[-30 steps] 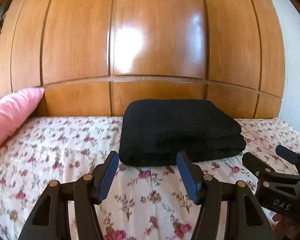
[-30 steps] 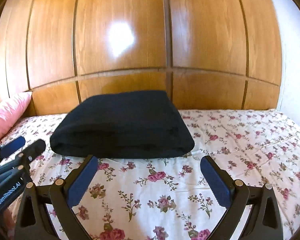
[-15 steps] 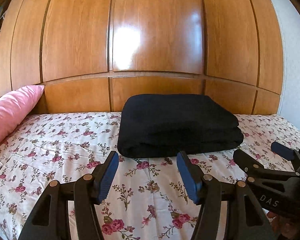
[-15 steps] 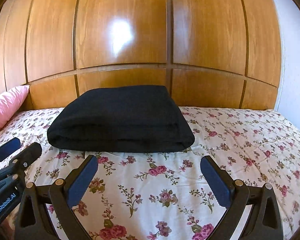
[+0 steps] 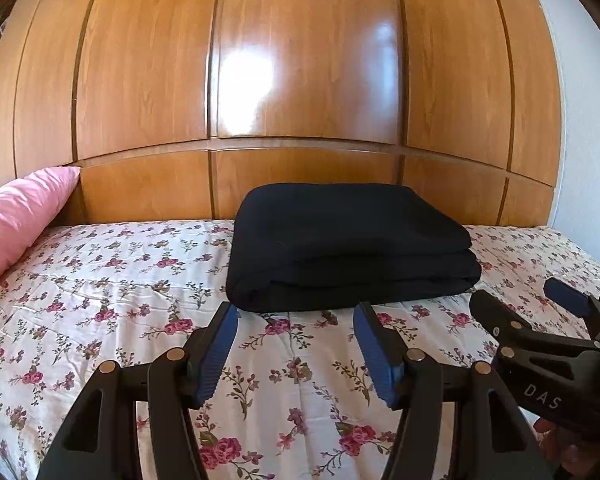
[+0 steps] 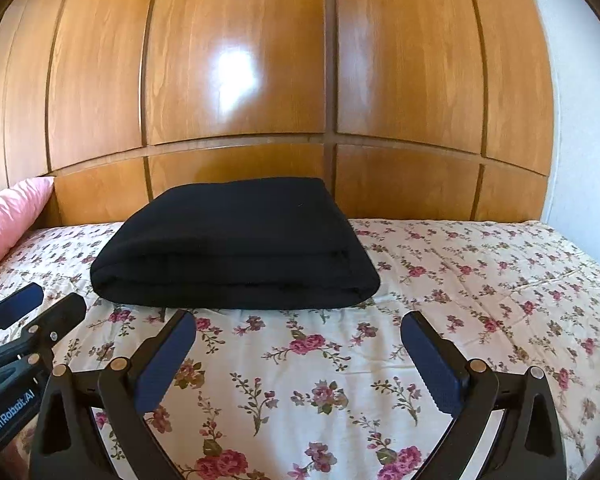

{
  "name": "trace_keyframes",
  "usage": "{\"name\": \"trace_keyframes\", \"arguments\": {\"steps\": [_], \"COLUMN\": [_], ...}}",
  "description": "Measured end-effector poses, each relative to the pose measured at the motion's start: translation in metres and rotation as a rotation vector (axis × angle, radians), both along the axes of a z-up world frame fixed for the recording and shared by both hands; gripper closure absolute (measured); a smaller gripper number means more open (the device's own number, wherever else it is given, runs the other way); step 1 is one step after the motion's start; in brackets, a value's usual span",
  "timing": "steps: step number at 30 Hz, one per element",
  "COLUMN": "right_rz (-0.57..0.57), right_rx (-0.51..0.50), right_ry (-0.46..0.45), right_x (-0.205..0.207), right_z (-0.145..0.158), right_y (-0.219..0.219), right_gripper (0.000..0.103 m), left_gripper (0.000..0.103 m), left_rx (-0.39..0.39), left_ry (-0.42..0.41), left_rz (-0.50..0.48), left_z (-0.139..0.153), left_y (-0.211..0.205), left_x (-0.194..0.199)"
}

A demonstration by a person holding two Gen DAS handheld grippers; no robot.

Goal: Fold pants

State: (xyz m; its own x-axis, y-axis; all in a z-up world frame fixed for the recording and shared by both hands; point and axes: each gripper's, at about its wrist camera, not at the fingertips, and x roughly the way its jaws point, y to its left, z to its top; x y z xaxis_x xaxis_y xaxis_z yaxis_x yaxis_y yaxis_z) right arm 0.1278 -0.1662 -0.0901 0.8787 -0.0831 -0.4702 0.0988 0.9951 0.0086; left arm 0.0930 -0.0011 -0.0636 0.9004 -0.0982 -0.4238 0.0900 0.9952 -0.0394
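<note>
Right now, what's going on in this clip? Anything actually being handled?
Nothing is held at this moment. A person holds two grippers above a floral bedspread. The left gripper and right gripper are both open and empty, short of the black pants. The pants lie folded into a compact stack on the bed, in front of the wooden headboard. A pink pillow sits at the left edge. The folding looks done.
</note>
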Motion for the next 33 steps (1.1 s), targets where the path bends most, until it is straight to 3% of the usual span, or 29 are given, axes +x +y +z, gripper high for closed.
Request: {"name": "trace_keyframes", "arguments": {"steps": [18, 33], "right_rz": [-0.001, -0.004], "right_rx": [0.040, 0.044], "right_ry": [-0.011, -0.008], "right_x": [-0.0023, -0.0019], "right_z": [0.0003, -0.0004], "right_y": [-0.0044, -0.0038], "right_gripper": [0.000, 0.000], "left_gripper": [0.042, 0.045], "left_rx": [0.008, -0.006], "left_ry": [0.001, 0.004], "left_rz": [-0.078, -0.087], "left_z": [-0.0025, -0.0028], "left_y": [-0.0038, -0.0002], "left_x": [-0.0002, 0.0003]}}
